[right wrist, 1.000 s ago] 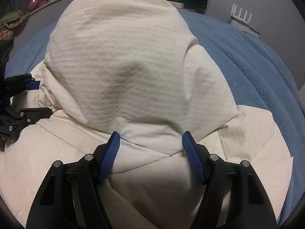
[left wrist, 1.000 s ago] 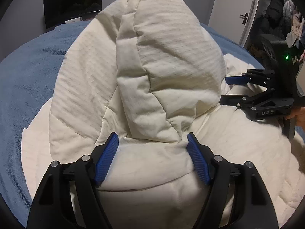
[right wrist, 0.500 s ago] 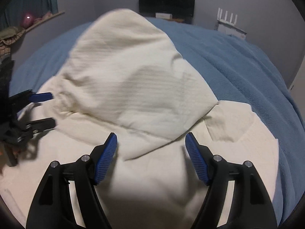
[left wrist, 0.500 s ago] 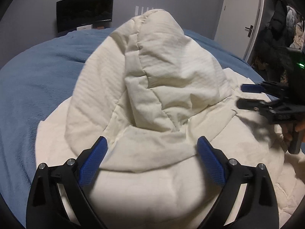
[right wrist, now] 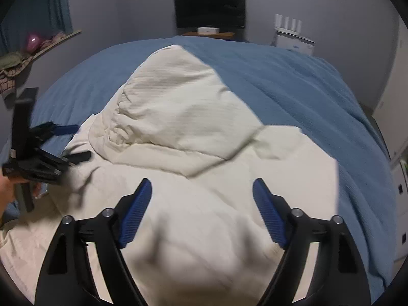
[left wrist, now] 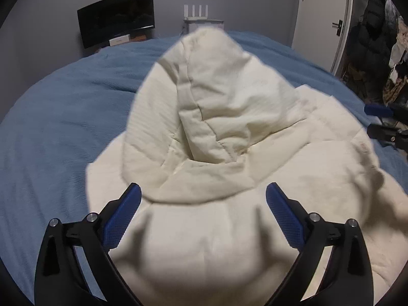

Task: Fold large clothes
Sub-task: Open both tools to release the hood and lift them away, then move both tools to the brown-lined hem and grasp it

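A cream padded jacket (left wrist: 204, 242) lies on the bed, its hood (left wrist: 224, 97) folded down over the body. My left gripper (left wrist: 204, 191) hovers above the jacket, its jaws still opening, and no cloth is pinched between the blue pads. In the right wrist view the hood (right wrist: 178, 112) lies flat ahead of my right gripper (right wrist: 202, 186), whose jaws are opening too, clear of the fabric. Each view catches the other gripper at the jacket's side: the right gripper (left wrist: 368, 118) and the left gripper (right wrist: 81, 141), held by a hand.
A blue bed cover (left wrist: 63, 127) surrounds the jacket. Beyond the bed stand a dark monitor (left wrist: 117, 17) and a white router (left wrist: 201, 15). A door (left wrist: 323, 7) and hanging clothes (left wrist: 372, 38) are at the right. White drawers (right wrist: 400, 204) flank the bed.
Both grippers have lifted up and back from the jacket while their jaws spread wider. The hood, close between the pads before, now lies lower and farther off.
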### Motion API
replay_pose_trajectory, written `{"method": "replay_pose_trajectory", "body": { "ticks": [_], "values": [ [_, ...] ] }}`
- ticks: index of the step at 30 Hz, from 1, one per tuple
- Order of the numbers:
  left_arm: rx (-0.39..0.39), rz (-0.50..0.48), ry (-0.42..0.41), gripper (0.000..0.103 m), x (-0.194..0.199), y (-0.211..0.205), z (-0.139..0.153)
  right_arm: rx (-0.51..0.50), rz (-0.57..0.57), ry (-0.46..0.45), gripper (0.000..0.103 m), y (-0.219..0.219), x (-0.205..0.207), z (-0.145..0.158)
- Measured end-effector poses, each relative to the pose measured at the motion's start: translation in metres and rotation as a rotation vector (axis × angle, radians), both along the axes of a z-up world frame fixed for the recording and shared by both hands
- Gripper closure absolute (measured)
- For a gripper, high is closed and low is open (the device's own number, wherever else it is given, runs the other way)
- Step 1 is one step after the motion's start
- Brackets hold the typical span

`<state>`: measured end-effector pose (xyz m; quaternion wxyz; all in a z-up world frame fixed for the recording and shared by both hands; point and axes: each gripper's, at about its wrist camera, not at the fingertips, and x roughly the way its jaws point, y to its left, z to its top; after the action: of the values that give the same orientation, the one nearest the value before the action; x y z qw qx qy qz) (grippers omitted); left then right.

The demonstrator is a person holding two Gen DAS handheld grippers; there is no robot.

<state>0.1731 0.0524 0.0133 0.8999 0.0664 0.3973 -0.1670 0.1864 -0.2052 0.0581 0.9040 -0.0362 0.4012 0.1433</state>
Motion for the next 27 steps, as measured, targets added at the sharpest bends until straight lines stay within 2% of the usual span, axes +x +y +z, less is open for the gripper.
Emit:
{"method": "replay_pose_trajectory", "body": {
  "ticks": [5,10,13,15,17,20,23,25,27],
  "values": [
    [0.061,0.011,-0.032,0.008,-0.045,-0.004,0.038,0.017,-0.035,0.016,0.024,-0.030,-0.039,0.009],
    [0.048,0.004,-0.060,0.008,-0.092,-0.011,0.069,0.007,-0.064,0.000,0.024,-0.048,-0.092,0.017],
    [0.070,0.014,-0.074,0.007,-0.120,-0.013,0.080,0.015,-0.076,0.003,0.023,-0.054,-0.121,0.013],
    [0.089,0.018,-0.051,0.007,-0.137,-0.016,0.078,0.013,-0.077,0.028,0.020,-0.055,-0.135,0.003],
    [0.109,0.017,0.017,0.007,-0.154,-0.019,0.064,-0.012,-0.094,0.071,0.020,-0.056,-0.144,-0.011],
    [0.193,0.025,0.057,0.007,-0.176,-0.021,0.049,-0.028,-0.122,0.125,0.020,-0.058,-0.158,-0.028],
    [0.225,0.053,0.075,0.007,-0.197,-0.011,0.046,0.005,-0.137,0.111,0.020,-0.067,-0.180,-0.023],
    [0.210,0.093,0.105,0.007,-0.211,0.006,0.045,-0.003,-0.159,0.085,0.020,-0.075,-0.194,-0.016],
    [0.192,0.127,0.101,0.007,-0.223,0.020,0.049,0.003,-0.184,0.067,0.020,-0.086,-0.208,-0.009]
  ]
}}
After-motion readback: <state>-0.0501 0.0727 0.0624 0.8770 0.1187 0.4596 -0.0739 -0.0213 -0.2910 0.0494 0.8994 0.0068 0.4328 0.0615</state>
